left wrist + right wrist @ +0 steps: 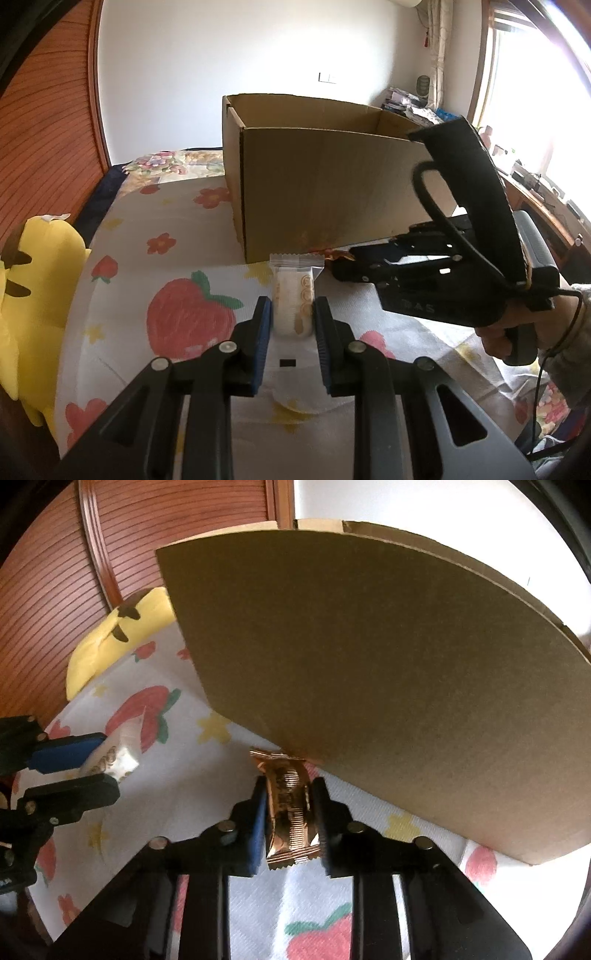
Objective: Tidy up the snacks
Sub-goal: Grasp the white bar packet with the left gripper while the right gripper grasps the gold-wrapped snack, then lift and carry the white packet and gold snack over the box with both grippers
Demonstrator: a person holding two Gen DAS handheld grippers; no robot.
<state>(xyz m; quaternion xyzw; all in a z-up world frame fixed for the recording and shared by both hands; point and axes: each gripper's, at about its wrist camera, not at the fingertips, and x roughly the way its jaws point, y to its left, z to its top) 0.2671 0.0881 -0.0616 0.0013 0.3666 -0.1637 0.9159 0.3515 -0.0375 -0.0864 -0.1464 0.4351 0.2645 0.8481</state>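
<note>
- Daylight pours in from the window [524,85] at the upper right of the left wrist view, blown out to white glare.
- The cardboard box [369,672] face in the right wrist view sits in dull shade.
- Fisheye bending curves straight edges; dark vignette rings every corner.
- Focus is soft, slightly grainy throughout.
</note>
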